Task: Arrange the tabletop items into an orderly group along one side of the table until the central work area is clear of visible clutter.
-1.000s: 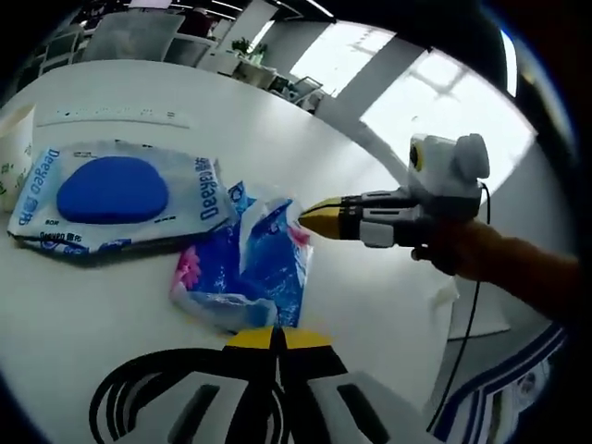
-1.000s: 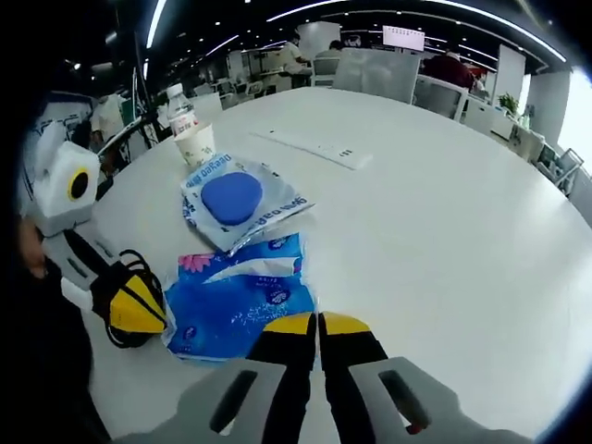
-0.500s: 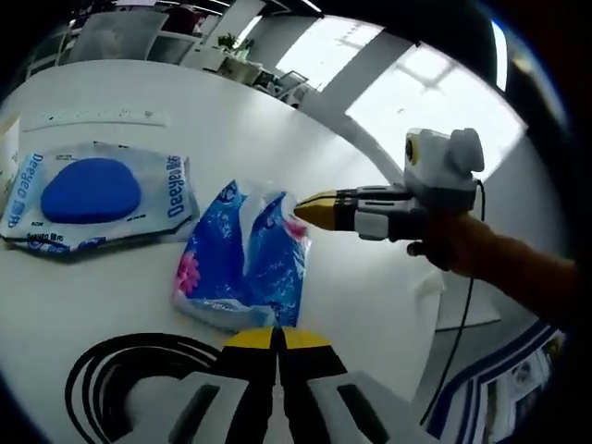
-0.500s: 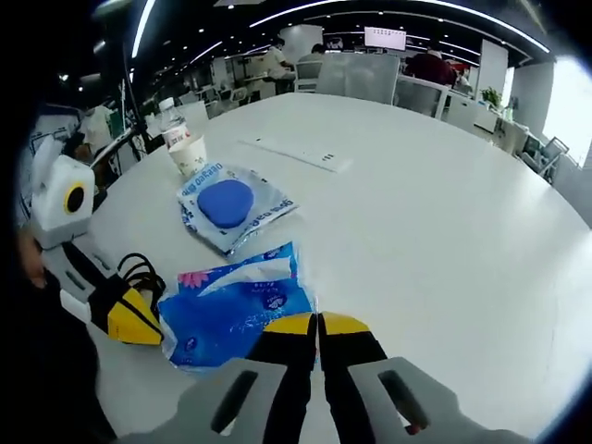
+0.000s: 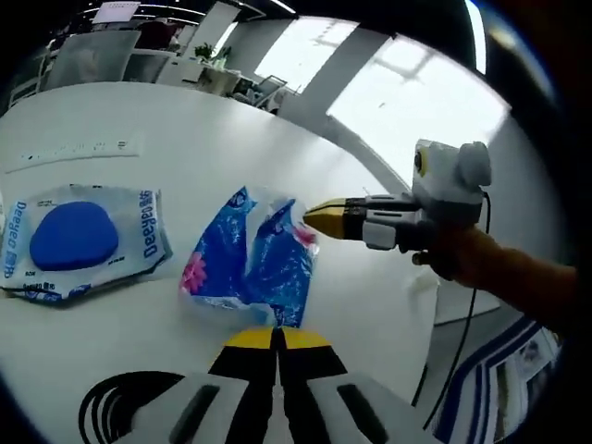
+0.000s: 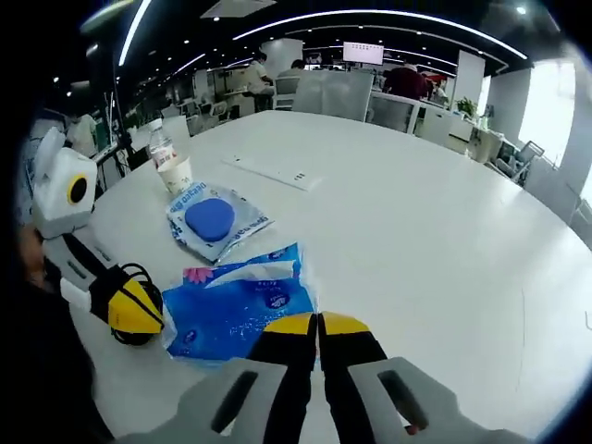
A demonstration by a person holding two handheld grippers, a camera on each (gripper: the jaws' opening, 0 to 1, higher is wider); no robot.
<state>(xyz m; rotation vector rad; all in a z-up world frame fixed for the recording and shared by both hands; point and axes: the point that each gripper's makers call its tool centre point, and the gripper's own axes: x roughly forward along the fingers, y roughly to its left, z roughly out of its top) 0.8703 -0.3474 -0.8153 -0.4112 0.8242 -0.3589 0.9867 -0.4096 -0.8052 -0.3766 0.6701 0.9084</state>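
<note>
The white desk (image 6: 444,231) carries every item. The blue pack (image 5: 254,264) lies crumpled near the desk edge, between the two grippers. The wipe pouch (image 5: 79,242) lies flat just beside the pack, on the side away from the right gripper. A paper cup (image 6: 176,173) and a bottle (image 6: 159,143) stand beyond the pouch. A black cable coil (image 5: 120,412) lies beside the left gripper. Left gripper (image 5: 276,335): jaws pressed together, at the pack's near edge. Right gripper (image 6: 317,322): jaws pressed together, tips at the pack's opposite edge.
</note>
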